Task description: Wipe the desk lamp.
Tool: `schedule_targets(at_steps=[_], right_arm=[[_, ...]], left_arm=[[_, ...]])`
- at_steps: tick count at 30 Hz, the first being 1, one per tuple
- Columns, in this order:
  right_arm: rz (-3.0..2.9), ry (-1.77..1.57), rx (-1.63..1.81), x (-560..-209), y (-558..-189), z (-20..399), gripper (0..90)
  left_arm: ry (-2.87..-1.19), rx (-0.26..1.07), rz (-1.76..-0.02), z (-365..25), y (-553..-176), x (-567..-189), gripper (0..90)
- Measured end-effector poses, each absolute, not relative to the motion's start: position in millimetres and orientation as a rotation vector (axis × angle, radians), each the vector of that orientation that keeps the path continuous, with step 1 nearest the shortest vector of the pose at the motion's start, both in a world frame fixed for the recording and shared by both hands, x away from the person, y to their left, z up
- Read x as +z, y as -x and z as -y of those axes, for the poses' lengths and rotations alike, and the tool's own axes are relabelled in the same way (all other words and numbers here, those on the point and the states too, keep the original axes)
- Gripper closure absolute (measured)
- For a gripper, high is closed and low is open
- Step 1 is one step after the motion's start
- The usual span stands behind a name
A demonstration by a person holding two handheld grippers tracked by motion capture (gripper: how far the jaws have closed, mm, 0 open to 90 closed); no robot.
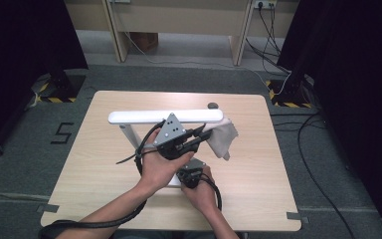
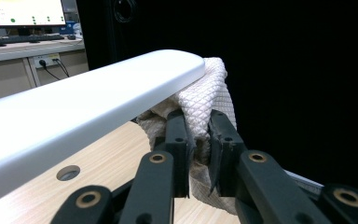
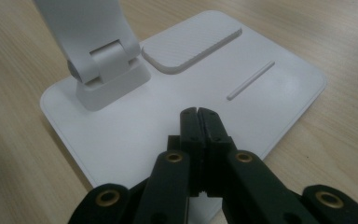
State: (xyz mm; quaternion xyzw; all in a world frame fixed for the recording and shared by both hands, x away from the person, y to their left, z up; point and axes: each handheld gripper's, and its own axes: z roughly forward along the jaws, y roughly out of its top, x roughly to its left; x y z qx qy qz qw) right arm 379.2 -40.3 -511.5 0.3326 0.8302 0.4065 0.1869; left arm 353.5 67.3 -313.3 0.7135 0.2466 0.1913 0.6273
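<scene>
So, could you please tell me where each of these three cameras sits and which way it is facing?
High view: above the person's side, looking forward and down on the table; both forearms enter from below, left gripper on the cloth.
Left gripper view: rides the left gripper, looking along its jaws, which pinch the cloth under the lamp head.
Right gripper view: rides the right gripper, jaws shut, pointing down at the lamp base.
Shared: high and left gripper views both show cloth and lamp head.
</scene>
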Motion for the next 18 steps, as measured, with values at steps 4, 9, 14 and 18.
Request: schedule_targets(at_steps=[4,9,14,18], right_arm=[[-2.336,-0.937,1.146,-511.7,-379.2,40.2,90.0],[-2.338,-0.935,1.152,-511.9,-379.5,40.1,90.0],[-2.337,-0.937,1.154,-511.9,-379.5,40.2,90.0],[-2.335,-0.939,1.149,-511.8,-379.3,40.3,90.0]], left_arm=[[-1.628,0.439,-0.574,-70.9,-353.3,-313.4,80.1],[-1.610,0.431,-0.583,-71.4,-352.5,-314.8,80.2],[-1.608,0.441,-0.585,-73.7,-352.4,-315.0,80.1],[-1.605,0.449,-0.591,-77.6,-352.3,-315.1,80.2]])
